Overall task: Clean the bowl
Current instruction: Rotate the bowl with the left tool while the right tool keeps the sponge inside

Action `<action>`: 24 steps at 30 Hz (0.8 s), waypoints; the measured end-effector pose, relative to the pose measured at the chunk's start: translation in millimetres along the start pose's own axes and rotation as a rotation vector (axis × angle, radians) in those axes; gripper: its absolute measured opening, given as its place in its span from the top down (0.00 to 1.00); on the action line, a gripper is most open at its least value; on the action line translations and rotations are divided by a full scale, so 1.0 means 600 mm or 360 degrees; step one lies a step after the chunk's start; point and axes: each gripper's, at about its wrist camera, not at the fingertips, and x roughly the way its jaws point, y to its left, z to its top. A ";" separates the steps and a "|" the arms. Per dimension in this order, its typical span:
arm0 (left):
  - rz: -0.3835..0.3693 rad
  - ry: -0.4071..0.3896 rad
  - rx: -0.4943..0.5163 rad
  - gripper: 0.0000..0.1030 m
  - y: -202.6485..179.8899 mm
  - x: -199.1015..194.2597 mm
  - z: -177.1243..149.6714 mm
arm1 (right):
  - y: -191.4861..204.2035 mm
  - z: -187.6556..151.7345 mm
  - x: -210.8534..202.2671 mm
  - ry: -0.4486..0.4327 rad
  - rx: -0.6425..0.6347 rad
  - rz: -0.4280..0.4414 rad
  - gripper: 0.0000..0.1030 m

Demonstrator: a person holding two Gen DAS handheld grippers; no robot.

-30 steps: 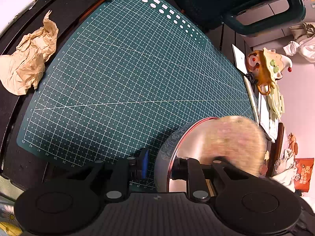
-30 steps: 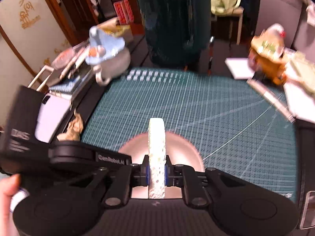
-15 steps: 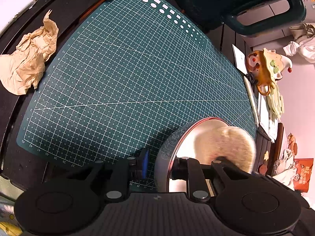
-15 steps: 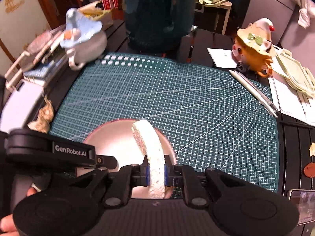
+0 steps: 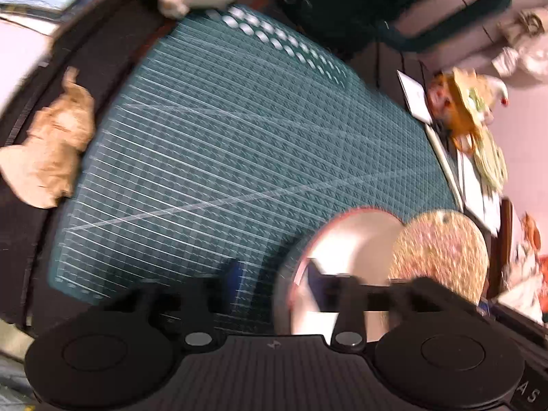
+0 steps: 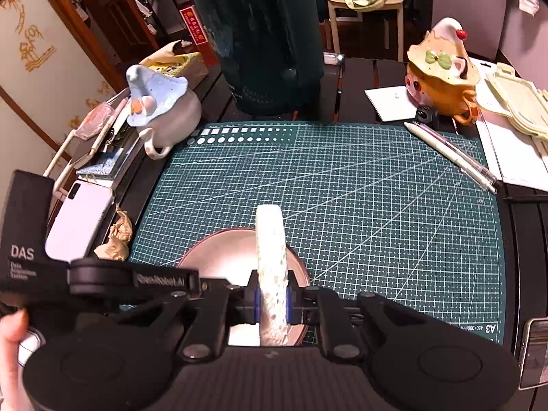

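A shiny metal bowl (image 6: 222, 257) with a red rim stands on the green cutting mat (image 6: 376, 205) near its front edge. My right gripper (image 6: 272, 303) is shut on a round pale sponge (image 6: 270, 250), held on edge over the bowl's right half. In the blurred left wrist view the sponge (image 5: 441, 253) shows its speckled face at the bowl's (image 5: 349, 239) right rim. My left gripper (image 5: 277, 277) is opening. The bowl's left wall stands between its jaws, one finger (image 5: 236, 274) outside and one inside, and the pads no longer press on it.
Crumpled brown paper (image 6: 118, 236) and a white phone (image 6: 80, 219) lie left of the mat. A grey pot with a blue lid (image 6: 164, 109), a dark green appliance (image 6: 263, 41) and an orange figurine mug (image 6: 441, 75) stand behind it. Pens (image 6: 452, 157) lie at the right.
My left jaws have spread apart off the bowl's wall. The sponge has swung from inside the bowl to its right rim. The left view has gone blurred.
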 end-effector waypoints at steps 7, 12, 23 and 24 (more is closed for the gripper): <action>0.0021 0.0113 -0.0078 0.47 -0.001 -0.016 -0.036 | -0.004 0.001 -0.009 -0.0022 0.0008 0.0008 0.88; 0.0084 0.0125 0.0026 0.87 -0.033 -0.008 -0.050 | -0.014 0.003 -0.012 -0.0016 0.0046 0.0036 0.88; 0.0002 0.0017 0.0047 0.88 -0.022 -0.003 -0.009 | 0.005 -0.004 0.003 0.0027 -0.0005 0.0098 0.88; -0.0006 0.0021 0.0034 0.85 -0.021 -0.003 -0.010 | 0.009 -0.006 0.007 0.0040 -0.0015 0.0103 0.88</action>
